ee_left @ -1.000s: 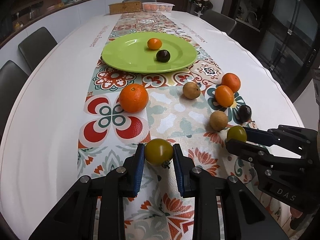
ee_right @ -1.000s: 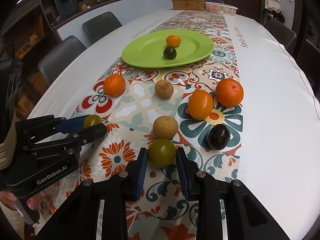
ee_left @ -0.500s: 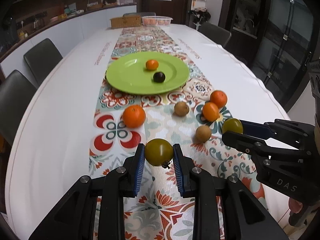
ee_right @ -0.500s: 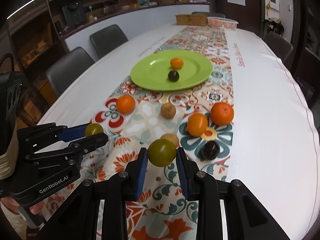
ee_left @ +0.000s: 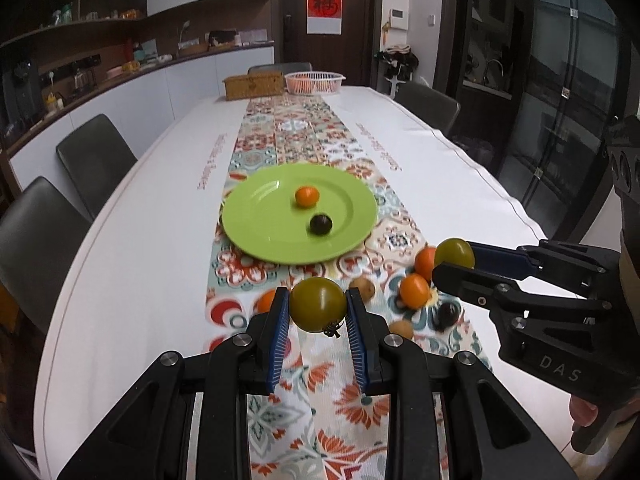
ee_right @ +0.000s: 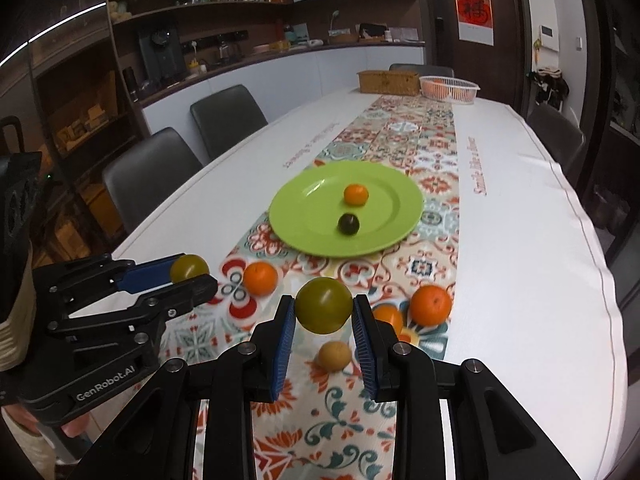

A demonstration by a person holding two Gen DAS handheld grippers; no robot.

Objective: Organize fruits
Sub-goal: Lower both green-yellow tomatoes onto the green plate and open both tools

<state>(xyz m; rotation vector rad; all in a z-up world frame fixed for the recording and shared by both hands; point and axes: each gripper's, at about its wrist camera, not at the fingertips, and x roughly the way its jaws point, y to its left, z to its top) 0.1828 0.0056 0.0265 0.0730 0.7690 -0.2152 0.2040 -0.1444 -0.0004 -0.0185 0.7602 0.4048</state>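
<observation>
Across the long tabletop (ee_left: 140,240) a patterned runner (ee_left: 304,136) stretches away from you, with the green plate (ee_left: 256,224) sitting on it near the middle. On the plate lie a small orange fruit (ee_left: 307,196) and, nearer to you, a dark plum (ee_left: 320,224), close together but apart. Between the plate and your tools, more loose fruit rests on the runner: in the right wrist view an orange (ee_right: 431,305) to the right, a second orange (ee_right: 260,278) to the left, and a small brown fruit (ee_right: 335,355) just beyond the tool's tips (another orange is partly hidden behind the right finger).

Your left tool (ee_left: 318,312) is pinching a green tomato (ee_left: 318,305) between its blue pads (ee_left: 280,328), held up off the tabletop with its stem end pointing down. Your right tool (ee_right: 324,314) is likewise pressed onto a second green tomato (ee_right: 324,311), also lifted clear of the runner. Each tool shows in the other's camera, carrying its tomato at the fingertips, and both point toward the plate, short of its near rim.

At the far end of the tabletop stand a wicker box (ee_left: 253,85) and, just beside it, a white basket (ee_left: 315,81) holding something orange.
</observation>
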